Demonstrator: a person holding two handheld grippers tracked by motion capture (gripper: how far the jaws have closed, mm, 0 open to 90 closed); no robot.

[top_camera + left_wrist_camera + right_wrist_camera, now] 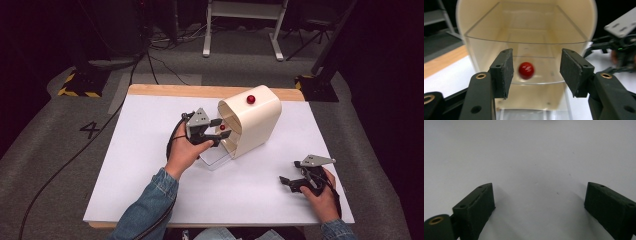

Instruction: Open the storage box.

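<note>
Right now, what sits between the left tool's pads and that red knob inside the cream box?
Nothing: in the left gripper view the red knob sits in the open gap of the left tool, pads clear of it.

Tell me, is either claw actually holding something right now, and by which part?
Nothing is held. The left claw stands open around the red knob of the cream box's clear door without touching it; the right claw is open over the table.
</note>
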